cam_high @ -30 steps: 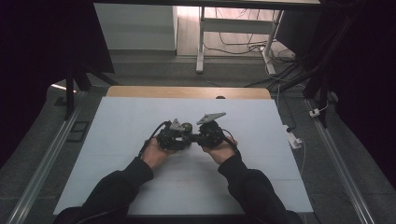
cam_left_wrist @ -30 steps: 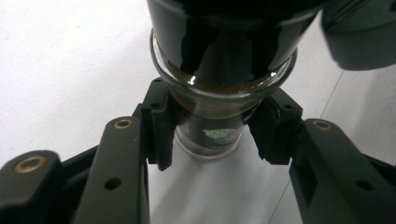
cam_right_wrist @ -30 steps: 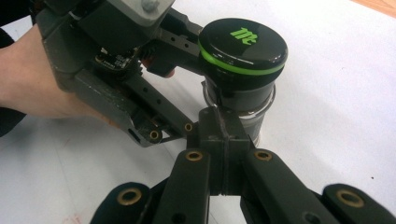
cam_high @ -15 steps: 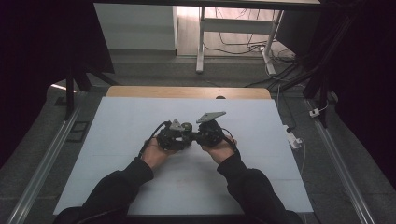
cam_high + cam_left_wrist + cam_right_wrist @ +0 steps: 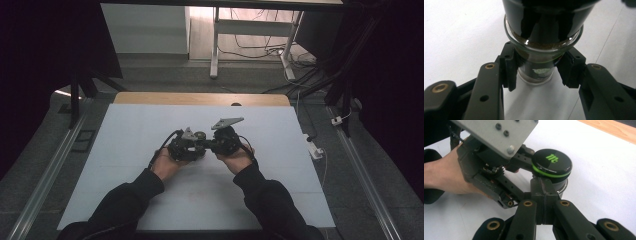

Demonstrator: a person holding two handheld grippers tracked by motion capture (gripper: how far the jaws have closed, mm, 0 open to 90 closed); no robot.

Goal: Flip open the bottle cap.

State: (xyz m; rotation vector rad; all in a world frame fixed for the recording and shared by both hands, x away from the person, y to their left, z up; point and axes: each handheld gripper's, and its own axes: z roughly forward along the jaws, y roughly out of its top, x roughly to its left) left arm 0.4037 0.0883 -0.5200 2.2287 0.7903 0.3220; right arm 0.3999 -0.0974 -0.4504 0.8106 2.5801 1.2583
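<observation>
Two grippers meet over one small glass jar point(image 5: 536, 67), and that jar is the landmark for everything else you see. Your left gripper point(image 5: 537, 68) has its pads clamped on the jar's glass body, one pad on each side, just under the wider rim where brown powder shows through the glass. The jar's black lid point(image 5: 552, 163), with a green band round its edge and a green mark on top, sits on the jar; in the left gripper view it rises above the pads as a dark shape at the top edge. Your right gripper point(image 5: 543, 195) has its jaws pressed together with nothing between them, and their joined tips sit right against the jar just under the lid, on the side nearest that camera. In the right gripper view your left gripper point(image 5: 527, 161) reaches the jar from the far left, your left hand point(image 5: 446, 176) behind it and its grey plate point(image 5: 499, 135) above. From above, the left gripper point(image 5: 192, 145) and right gripper point(image 5: 220, 142) stand close together with the jar hidden between them, near the middle of the white table point(image 5: 125, 130), your hands on either side of it. The jar stands on the table, its base on the white surface.
</observation>
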